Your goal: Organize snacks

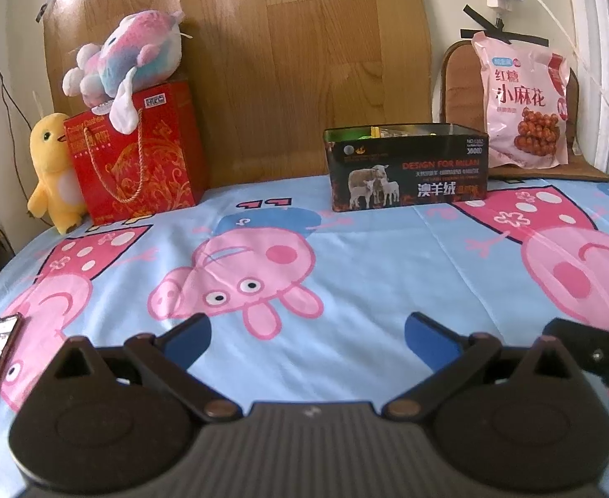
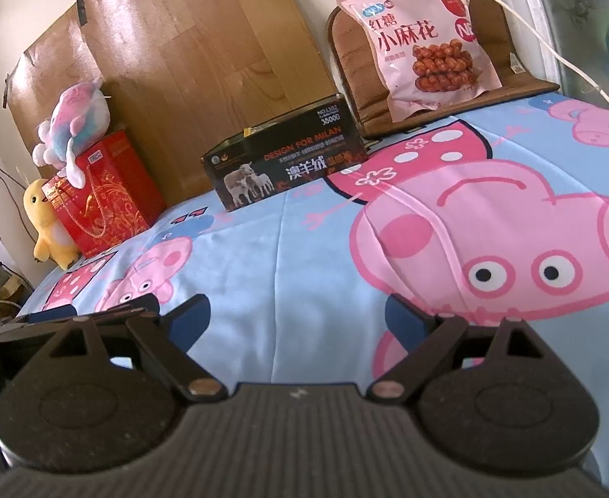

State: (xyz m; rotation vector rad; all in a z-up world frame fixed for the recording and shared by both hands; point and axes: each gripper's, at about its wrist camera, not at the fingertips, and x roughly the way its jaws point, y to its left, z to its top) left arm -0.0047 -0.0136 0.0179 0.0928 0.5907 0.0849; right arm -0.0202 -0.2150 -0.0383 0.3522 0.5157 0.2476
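I am holding my left gripper (image 1: pixel 307 332) and right gripper (image 2: pixel 298 315) low over the cartoon sheet (image 1: pixel 366 257), both spread wide with nothing between the pads, ready to reach. Beyond them the dark tin (image 1: pixel 406 166) is standing open near the wooden board (image 1: pixel 296 62), some packets already showing inside. The pink snack bag (image 2: pixel 422 41) is leaning upright against the brown cushion (image 2: pixel 354 54), just beside the tin, likely parked there for easy picking.
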